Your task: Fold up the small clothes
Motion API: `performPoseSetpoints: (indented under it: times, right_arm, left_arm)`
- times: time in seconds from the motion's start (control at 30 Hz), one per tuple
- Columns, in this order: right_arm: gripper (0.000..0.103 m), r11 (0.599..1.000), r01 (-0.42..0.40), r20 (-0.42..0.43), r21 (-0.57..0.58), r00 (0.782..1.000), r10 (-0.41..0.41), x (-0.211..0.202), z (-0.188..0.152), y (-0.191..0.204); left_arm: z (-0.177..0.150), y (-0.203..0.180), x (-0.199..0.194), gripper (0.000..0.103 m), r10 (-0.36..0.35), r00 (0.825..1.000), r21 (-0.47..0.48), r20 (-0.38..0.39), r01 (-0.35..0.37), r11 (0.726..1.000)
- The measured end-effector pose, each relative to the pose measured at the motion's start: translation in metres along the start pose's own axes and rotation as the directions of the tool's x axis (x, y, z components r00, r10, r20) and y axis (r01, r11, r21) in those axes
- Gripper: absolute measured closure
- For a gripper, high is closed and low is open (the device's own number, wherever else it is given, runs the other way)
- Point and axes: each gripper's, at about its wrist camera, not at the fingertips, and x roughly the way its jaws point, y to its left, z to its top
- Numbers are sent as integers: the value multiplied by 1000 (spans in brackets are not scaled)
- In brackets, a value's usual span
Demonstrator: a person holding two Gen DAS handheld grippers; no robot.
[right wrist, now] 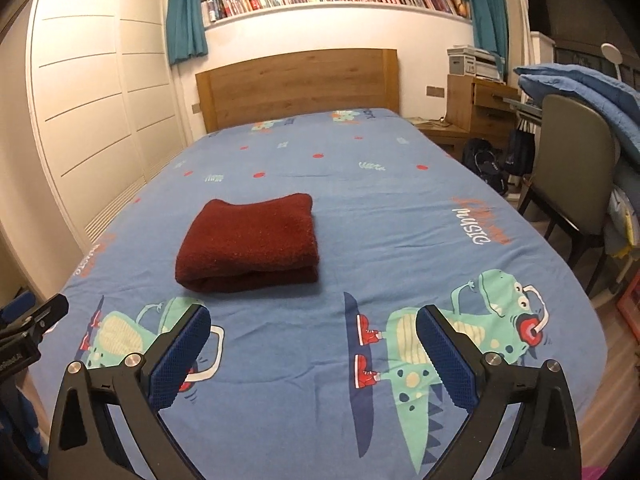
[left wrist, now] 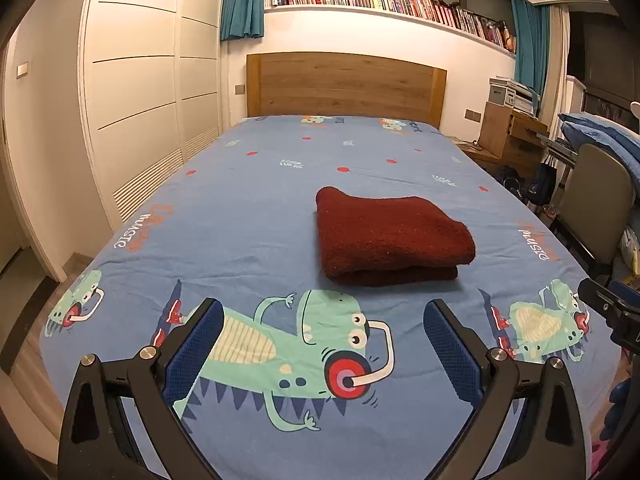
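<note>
1. The bed filled most of both views, covered by a blue sheet printed with green cartoon dinosaurs, red dots and lettering; a wooden headboard stood at its far end.
2. White wardrobe doors lined the left wall, and a long shelf of books ran above the headboard between teal curtains.
3. To the right of the bed stood a grey chair with blue bedding piled behind it, a wooden desk with boxes on top, and dark bags on the floor; what lay lower down there was hard to make out.
4. The dark red cloth lay folded into a thick, roughly square bundle on the sheet near the bed's middle, touched by neither gripper.
5. The left gripper hovered over the near end of the bed, angled downward, its blue-padded fingers spread wide with only the sheet showing between them.
6. The right gripper hovered beside it in the same pose, fingers equally wide and empty, the folded cloth ahead and to its left.
7. Nothing stood between either gripper and the cloth.
</note>
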Motion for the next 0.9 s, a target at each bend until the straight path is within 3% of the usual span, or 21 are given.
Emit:
performPoseSetpoints:
  times: [0.37, 0.9]
  right_arm:
    - [0, 1000, 24, 16, 8, 1000, -24, -9, -16, -4]
    - [0, 996, 81, 30, 26, 996, -82, -11, -23, -22]
  left_arm:
    - [-11, -13, -10, 1, 40, 998, 8, 48, -40, 999]
    - [-17, -19, -4, 1, 28, 998, 6, 52, -28, 1000]
